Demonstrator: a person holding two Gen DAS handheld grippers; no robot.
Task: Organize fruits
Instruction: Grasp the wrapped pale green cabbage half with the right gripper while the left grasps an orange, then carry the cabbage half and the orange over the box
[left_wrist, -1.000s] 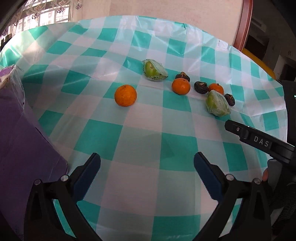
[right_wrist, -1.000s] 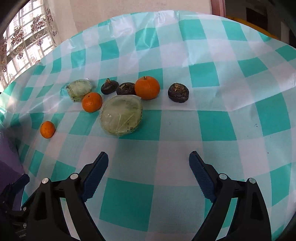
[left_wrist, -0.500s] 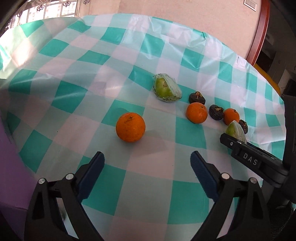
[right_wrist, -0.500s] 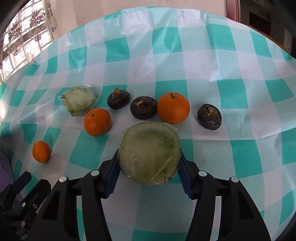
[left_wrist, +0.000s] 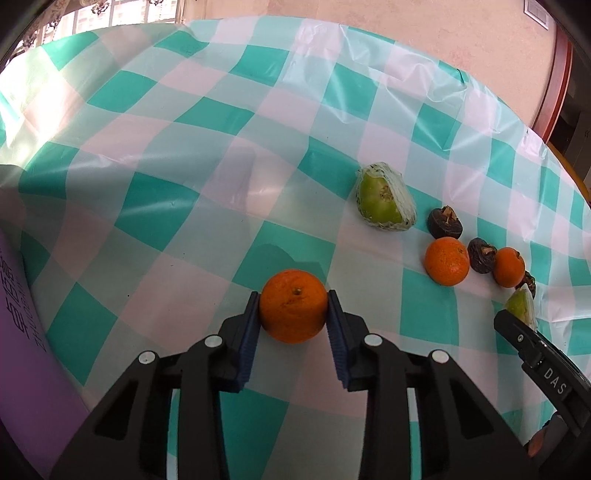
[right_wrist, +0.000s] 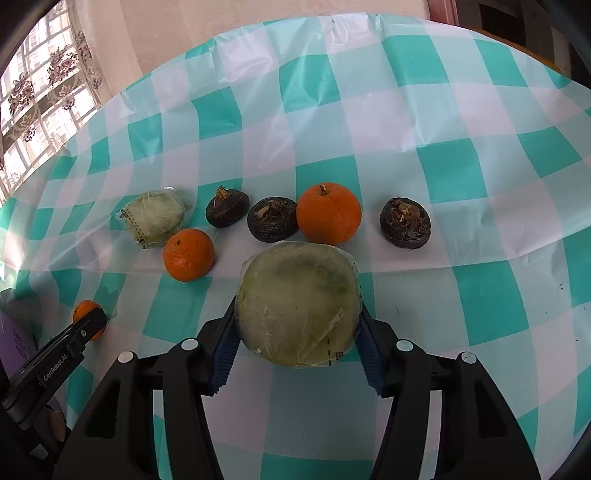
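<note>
My left gripper (left_wrist: 292, 314) is shut on an orange (left_wrist: 293, 305) on the checked tablecloth (left_wrist: 184, 155); this orange also shows in the right wrist view (right_wrist: 84, 309). My right gripper (right_wrist: 297, 332) is shut on a wrapped green melon piece (right_wrist: 298, 308), whose edge shows in the left wrist view (left_wrist: 521, 304). Behind it lie two oranges (right_wrist: 328, 213) (right_wrist: 188, 254), three dark water chestnuts (right_wrist: 405, 222) (right_wrist: 272, 219) (right_wrist: 226, 206) and a second wrapped green piece (right_wrist: 154, 217). In the left wrist view the second wrapped piece (left_wrist: 384, 203) lies at the far right with two oranges (left_wrist: 447, 261) (left_wrist: 509, 267).
A purple bag (left_wrist: 22, 332) lies at the table's left edge. The right gripper's black body (left_wrist: 543, 365) reaches in at the lower right of the left wrist view. A wall (left_wrist: 406, 33) and a red-brown door frame (left_wrist: 554, 77) stand behind the table.
Both grippers moved forward and closed. The left one went from open before the orange to shut on it. The right one tightened on the wrapped melon piece.
</note>
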